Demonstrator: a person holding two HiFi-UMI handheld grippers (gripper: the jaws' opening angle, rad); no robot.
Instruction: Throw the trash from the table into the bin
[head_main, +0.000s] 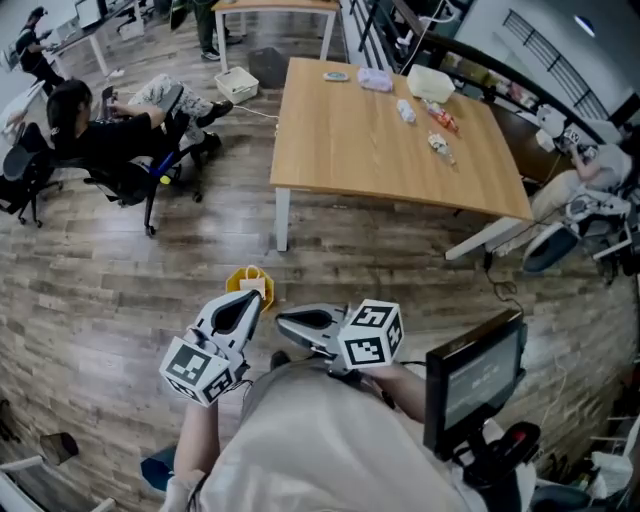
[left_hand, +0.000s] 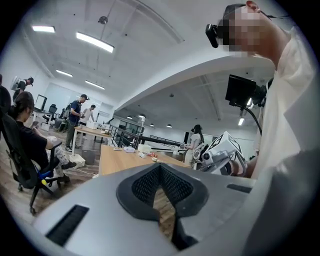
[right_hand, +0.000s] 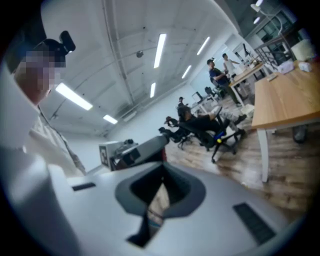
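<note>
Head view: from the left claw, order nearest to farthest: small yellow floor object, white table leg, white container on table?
1. Small yellow object, on the floor just beyond the left claw.
2. White table leg, ahead.
3. White container, far edge of the wooden table.

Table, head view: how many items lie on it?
6, at the far end of the table: flat item, pale bag, white box, white wad, red wrapper, second wrapper. Smaller bits may be missed.

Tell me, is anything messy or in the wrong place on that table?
Yes. Wrappers and crumpled bits of trash lie scattered at the far right of the wooden table. Nothing looks spilled or broken.
</note>
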